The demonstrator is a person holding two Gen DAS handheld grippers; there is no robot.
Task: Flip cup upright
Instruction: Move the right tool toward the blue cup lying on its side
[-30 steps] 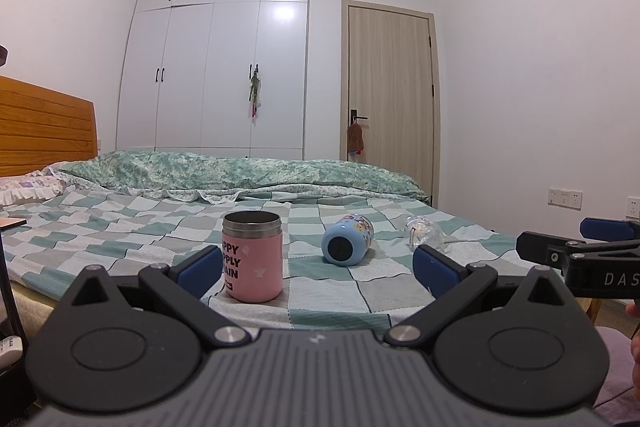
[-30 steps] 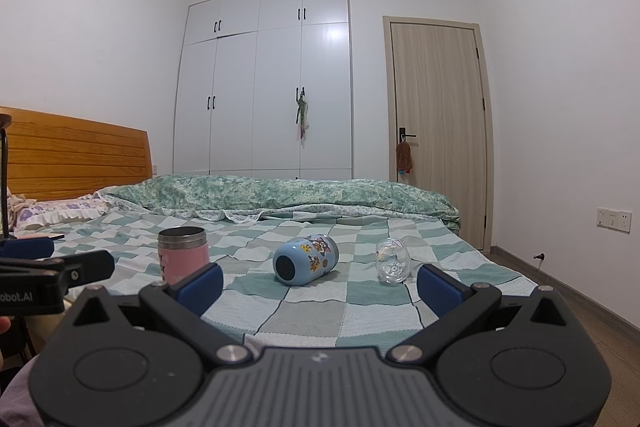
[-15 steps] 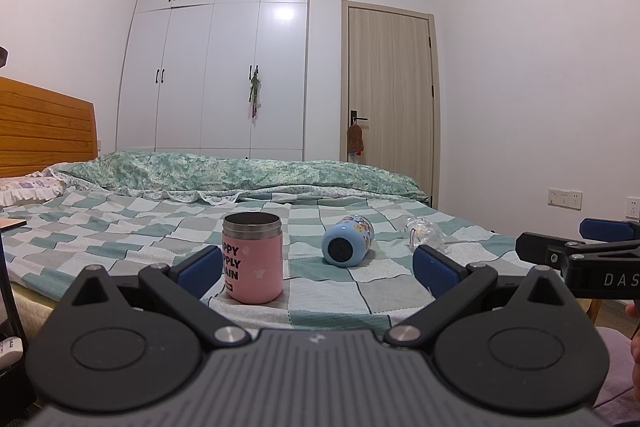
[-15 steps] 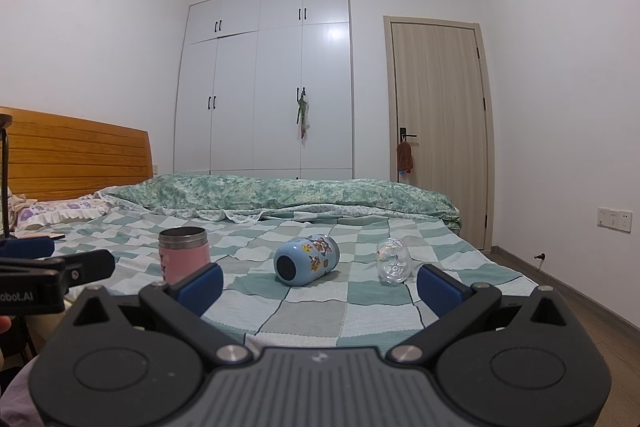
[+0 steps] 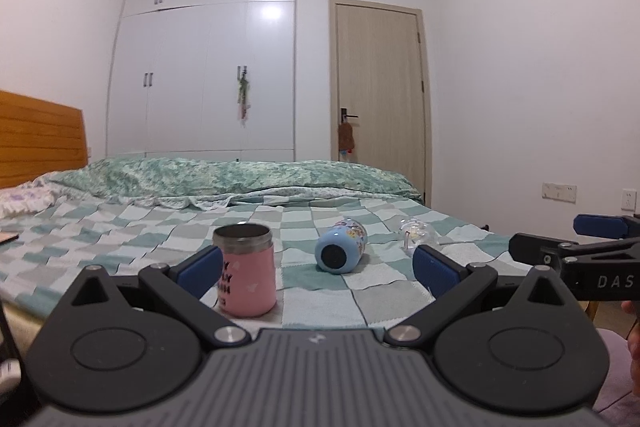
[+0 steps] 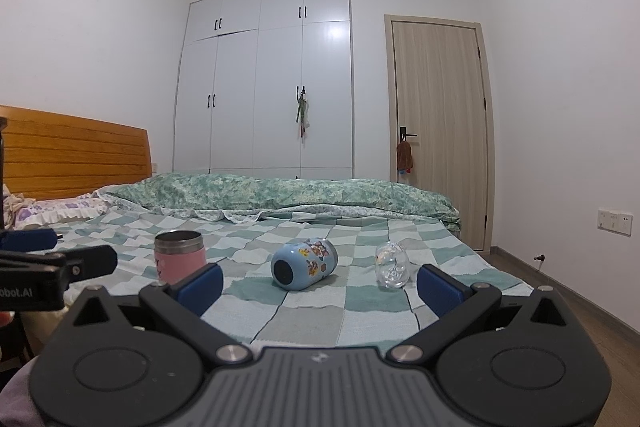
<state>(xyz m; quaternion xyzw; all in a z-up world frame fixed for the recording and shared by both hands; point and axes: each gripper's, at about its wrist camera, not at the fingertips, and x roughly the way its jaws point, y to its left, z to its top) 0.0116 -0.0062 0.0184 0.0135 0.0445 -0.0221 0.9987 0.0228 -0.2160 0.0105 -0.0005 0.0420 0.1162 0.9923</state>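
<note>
On the checkered bedspread [image 6: 372, 311] ahead of me lie three vessels in a loose row. Nearest the left stands a pink cup [image 5: 245, 270] with a steel rim, upright, its mouth facing up. To its right, apart from it, a blue cup [image 6: 304, 263] printed with cartoon figures lies on its side, its round dark end turned toward me. Farther right, again apart, sits a clear glass cup [image 6: 392, 264]; I cannot tell how it is oriented.

My left gripper [image 5: 316, 271] has its blue pads spread wide and grips nothing. Seen from the left wrist, its left pad overlaps the near side of the pink cup, but I cannot tell whether they touch. The blue cup shows between the two pads, farther off on the bed.

My right gripper [image 6: 318, 285] is likewise spread wide with nothing between its pads. From the right wrist, the blue cup lies beyond the gap, a little left of centre, and the glass cup appears just left of the right pad, farther away.

Each gripper shows at the edge of the other's view, side by side and apart.

Beyond the cups a green patterned duvet [image 6: 280, 193] is bunched along the far side of the bed. A wooden headboard [image 6: 72, 151] stands at the left, a white wardrobe [image 6: 264, 83] against the far wall, and a closed door [image 6: 438, 131] to its right.
</note>
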